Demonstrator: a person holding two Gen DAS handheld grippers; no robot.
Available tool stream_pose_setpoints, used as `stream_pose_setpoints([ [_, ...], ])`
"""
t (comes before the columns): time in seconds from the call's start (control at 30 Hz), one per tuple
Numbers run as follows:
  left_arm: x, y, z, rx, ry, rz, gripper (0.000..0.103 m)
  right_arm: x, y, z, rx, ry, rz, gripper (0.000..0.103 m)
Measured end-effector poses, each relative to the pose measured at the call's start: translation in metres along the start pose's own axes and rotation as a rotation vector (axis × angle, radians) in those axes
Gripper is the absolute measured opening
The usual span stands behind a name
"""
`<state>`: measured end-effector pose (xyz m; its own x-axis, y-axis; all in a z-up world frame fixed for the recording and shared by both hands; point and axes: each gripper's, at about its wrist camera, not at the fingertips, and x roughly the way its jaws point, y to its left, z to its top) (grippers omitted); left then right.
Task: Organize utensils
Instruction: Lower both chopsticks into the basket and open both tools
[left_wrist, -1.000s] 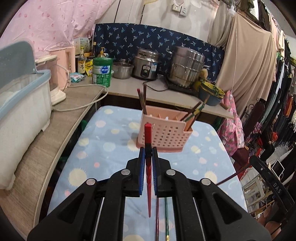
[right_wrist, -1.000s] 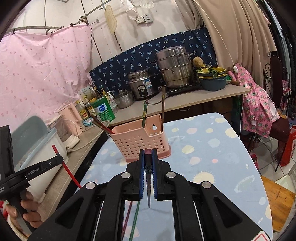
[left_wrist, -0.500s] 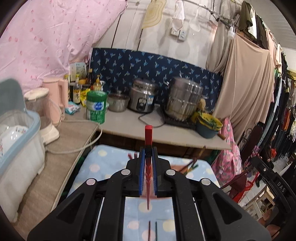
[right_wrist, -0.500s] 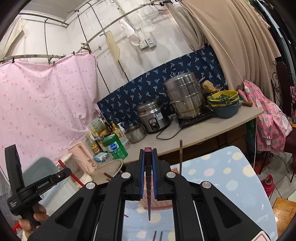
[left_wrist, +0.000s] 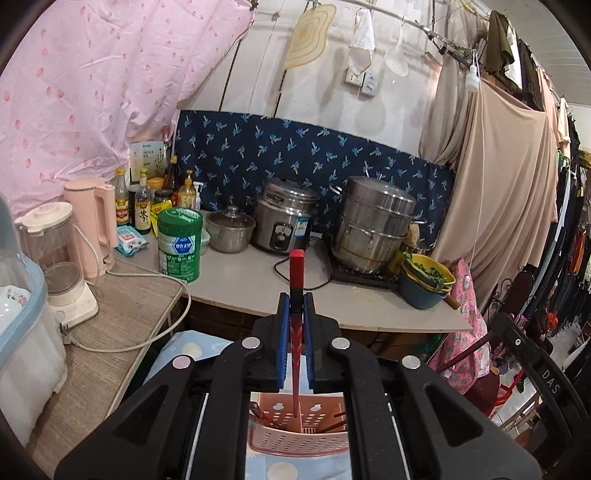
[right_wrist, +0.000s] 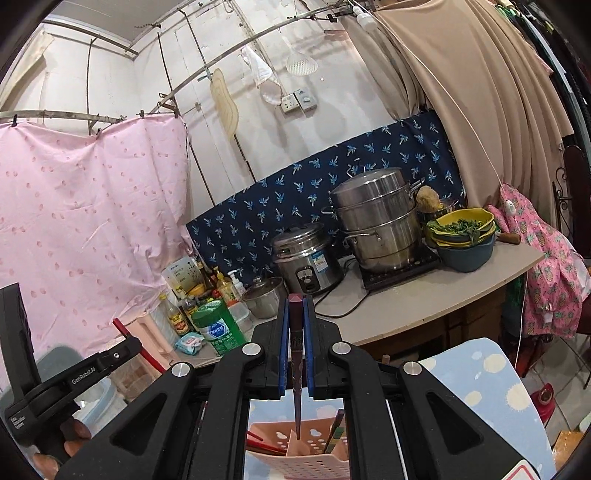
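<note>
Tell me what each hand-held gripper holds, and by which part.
Left hand-held gripper: red chopstick, clamped near its thick end. Right hand-held gripper: dark maroon chopstick, also near its thick end.

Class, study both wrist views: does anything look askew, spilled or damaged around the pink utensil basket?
Nothing spilled or damaged. The chopsticks already in the pink basket lean at mixed angles rather than upright. The left gripper clamps a red chopstick and the right gripper a dark chopstick, tips above the basket.

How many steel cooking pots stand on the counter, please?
3: the tall steamer pot on the right, the rice cooker in the middle, the small lidded pot left of it. Others may be hidden.
</note>
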<state>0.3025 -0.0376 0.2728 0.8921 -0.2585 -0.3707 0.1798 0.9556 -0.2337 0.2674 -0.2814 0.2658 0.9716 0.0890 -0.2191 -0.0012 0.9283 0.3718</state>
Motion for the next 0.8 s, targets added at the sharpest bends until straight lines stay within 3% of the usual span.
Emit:
stream_pose_setpoints([
  [0.5,0.067,0.016,-0.042,-0.003,0.14,0.051,0.007,0.065,-0.029,-0.058,0.019,0.175,-0.052,0.007],
  [0.7,0.073,0.014,-0.049,0.008,0.148,0.074,0.008,0.065,-0.034,-0.065,0.026,0.186,-0.056,0.015],
  [0.8,0.071,0.014,-0.051,0.003,0.153,0.081,0.014,0.061,-0.033,-0.065,0.024,0.178,-0.054,0.018],
])
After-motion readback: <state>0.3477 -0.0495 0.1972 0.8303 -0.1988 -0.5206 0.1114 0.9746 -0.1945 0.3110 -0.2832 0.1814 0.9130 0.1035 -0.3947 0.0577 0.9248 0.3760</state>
